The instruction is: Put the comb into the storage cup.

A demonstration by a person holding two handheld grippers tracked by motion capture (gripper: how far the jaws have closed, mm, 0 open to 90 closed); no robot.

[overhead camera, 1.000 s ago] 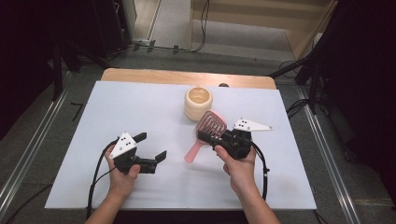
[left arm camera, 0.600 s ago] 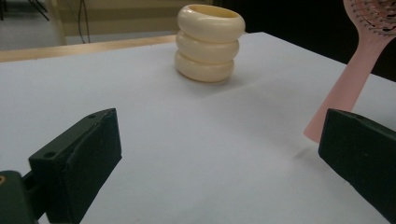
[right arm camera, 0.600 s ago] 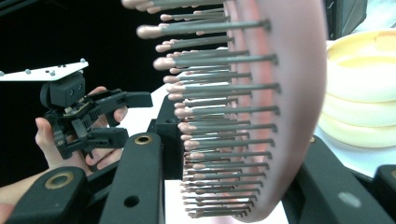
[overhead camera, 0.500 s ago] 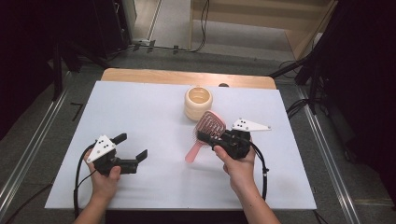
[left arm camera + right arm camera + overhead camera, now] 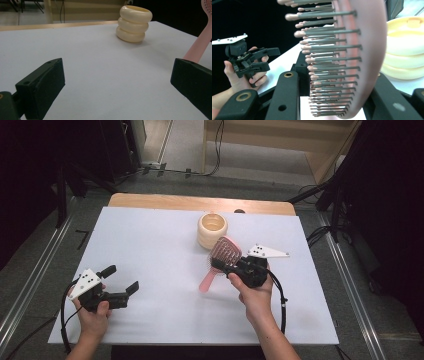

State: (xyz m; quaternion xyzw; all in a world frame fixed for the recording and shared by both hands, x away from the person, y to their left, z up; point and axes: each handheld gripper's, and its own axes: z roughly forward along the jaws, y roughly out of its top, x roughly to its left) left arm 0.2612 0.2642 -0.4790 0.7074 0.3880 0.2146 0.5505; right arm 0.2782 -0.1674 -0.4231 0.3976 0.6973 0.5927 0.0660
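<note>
The high view looks forward and down from above the person's side, taking in the whole white desk [image 5: 165, 245] from some way off. The left gripper view sits low over the desk, facing across it toward the cream ringed holder [image 5: 134, 23]. The right gripper view sits very close behind the pink hairbrush [image 5: 352, 57]. All three views share the holder and the brush.
</note>
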